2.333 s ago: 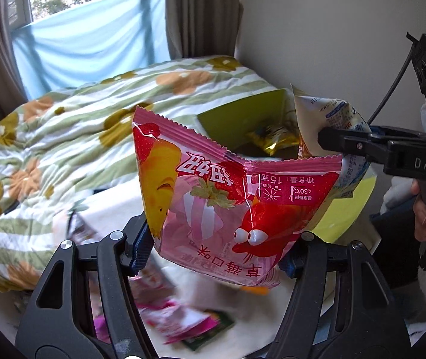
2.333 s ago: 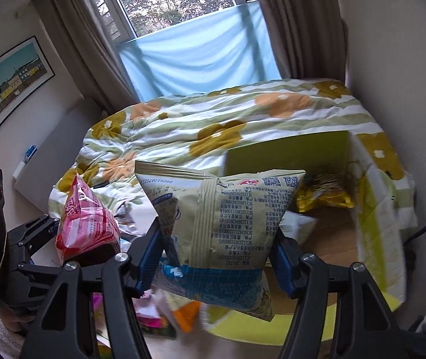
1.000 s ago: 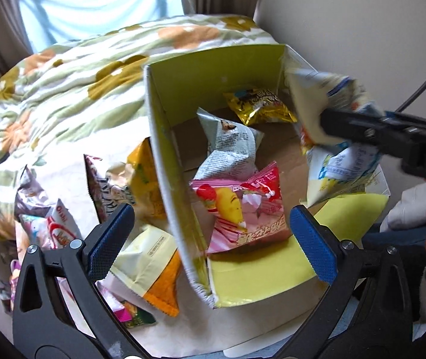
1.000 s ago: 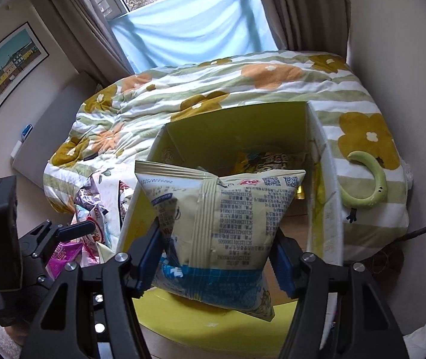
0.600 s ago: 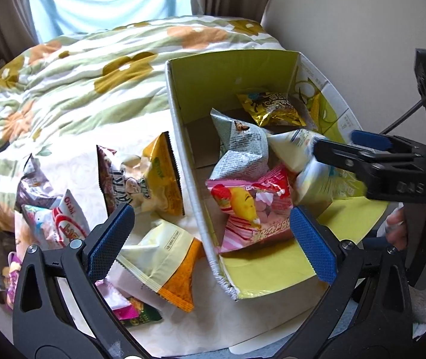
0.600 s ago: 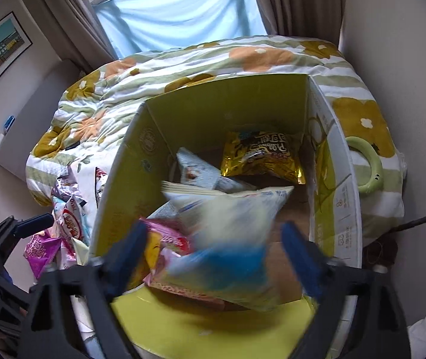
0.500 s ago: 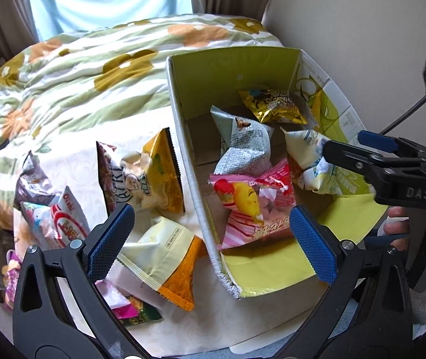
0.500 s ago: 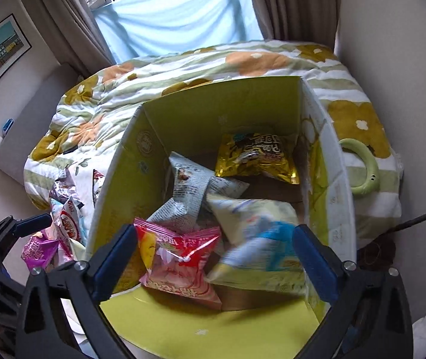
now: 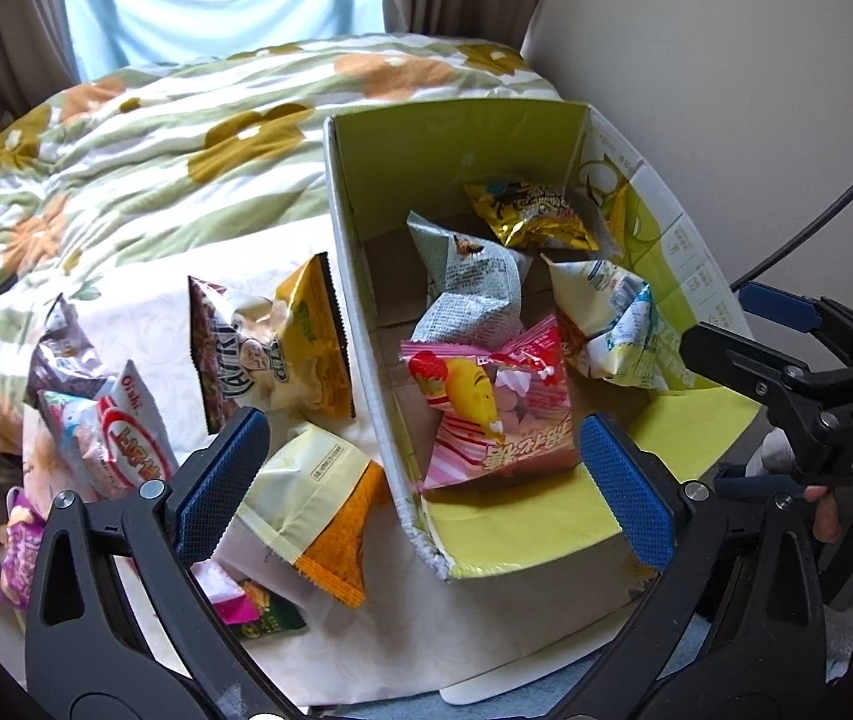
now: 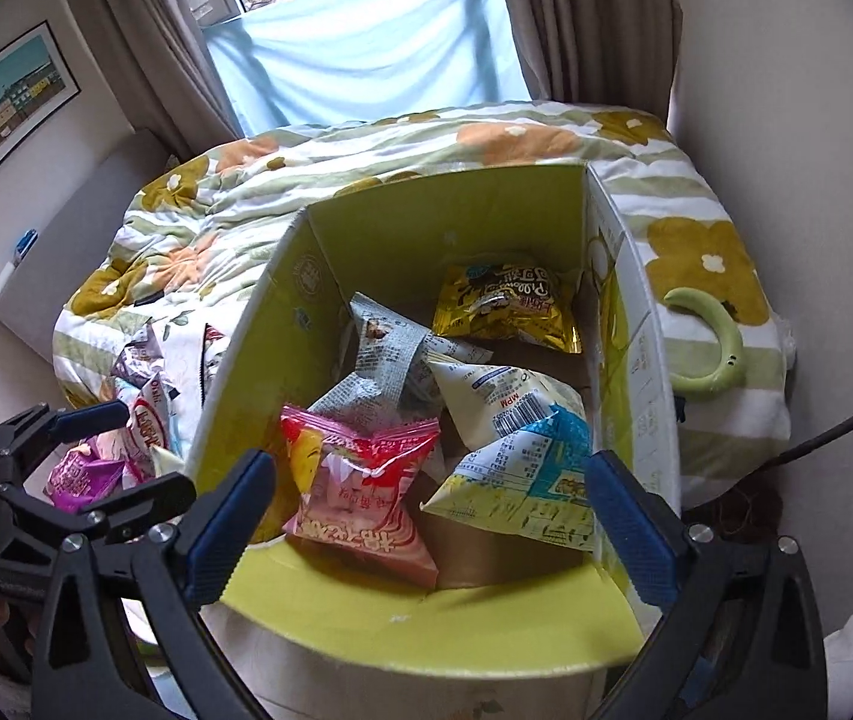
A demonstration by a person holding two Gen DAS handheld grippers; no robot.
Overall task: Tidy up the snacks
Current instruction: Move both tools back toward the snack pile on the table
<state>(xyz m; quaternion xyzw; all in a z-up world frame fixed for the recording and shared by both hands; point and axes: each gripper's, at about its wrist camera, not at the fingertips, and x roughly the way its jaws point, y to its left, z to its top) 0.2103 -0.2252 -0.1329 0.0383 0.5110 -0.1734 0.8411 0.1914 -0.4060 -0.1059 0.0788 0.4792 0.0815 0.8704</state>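
- My left gripper [image 9: 420, 468] hangs above the near edge of the cardboard box [image 9: 354, 276], jaws spread wide and holding nothing; the ribbed blue pads [image 9: 219, 483] are bare.
- My right gripper [image 10: 426, 519] hovers over the box's near flap, jaws likewise wide apart and holding nothing.
- The box [image 10: 246, 396] stands open on the bed, with stiff lime-green inner walls and a plain brown floor.
- 4 crinkly foil bags lie inside it: a pink bag [image 10: 360, 498] with a serrated top seam nearest me, a cream and blue bag [image 10: 516, 456] touching its right side, a crumpled grey bag [image 10: 384, 372] behind them, and a shiny gold bag [image 10: 504, 300] against the far wall.
- In the left wrist view the pink bag [image 9: 486, 408] lies flat and the cream and blue bag [image 9: 612, 324] leans toward the right wall.
- Outside the box, to its left, more bags lie loose on a white sheet: a puffy brown and yellow bag [image 9: 270, 348], a cream and orange bag [image 9: 312, 510] just beside the box wall, and a red and white bag [image 9: 120, 432].
- A soft quilt [image 9: 144, 144] with green stripes and mustard flowers lies rumpled behind them.
- A curved green ring [image 10: 714, 354] rests on the quilt right of the box.
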